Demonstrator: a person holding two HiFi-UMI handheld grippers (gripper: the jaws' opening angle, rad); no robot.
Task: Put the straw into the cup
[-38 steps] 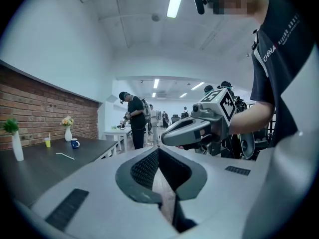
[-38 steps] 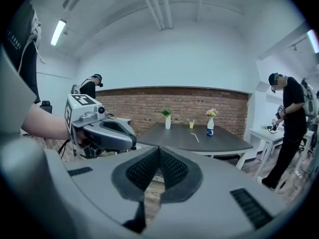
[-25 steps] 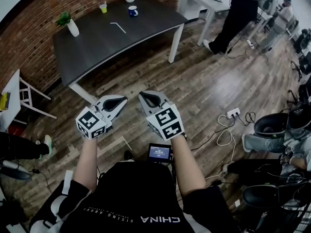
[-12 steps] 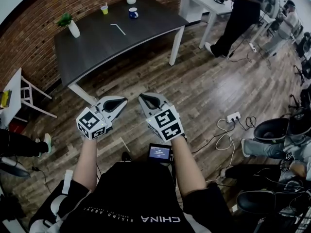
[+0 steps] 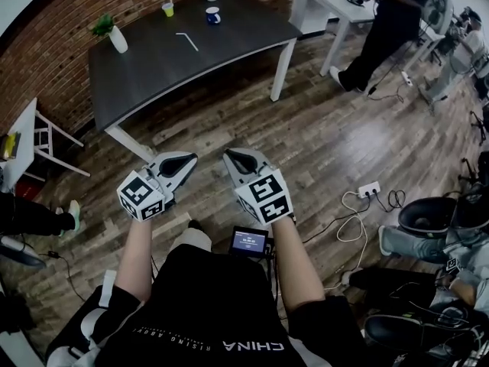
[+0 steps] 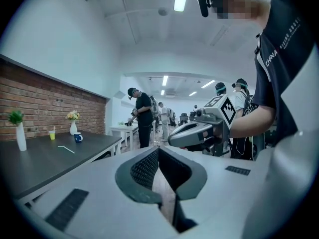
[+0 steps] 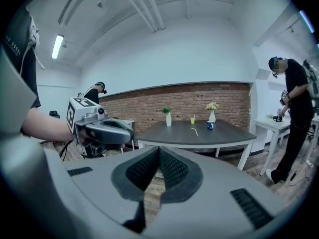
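**Straw (image 5: 186, 42) untouched on counter (image 5: 145, 75)**

Left claw (image 5: 187, 159) and right claw (image 5: 231, 157) side by side, each pressed together, nothing between the jaws. Straw lies flat on the dark counter, well ahead of both claws; blue cup (image 5: 213, 15) near it, farther on.

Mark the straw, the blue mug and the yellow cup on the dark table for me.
straw (image 5: 187, 43), head view, middle of its length.
blue mug (image 5: 213, 17), head view, its side wall.
yellow cup (image 5: 168, 10), head view, its body.
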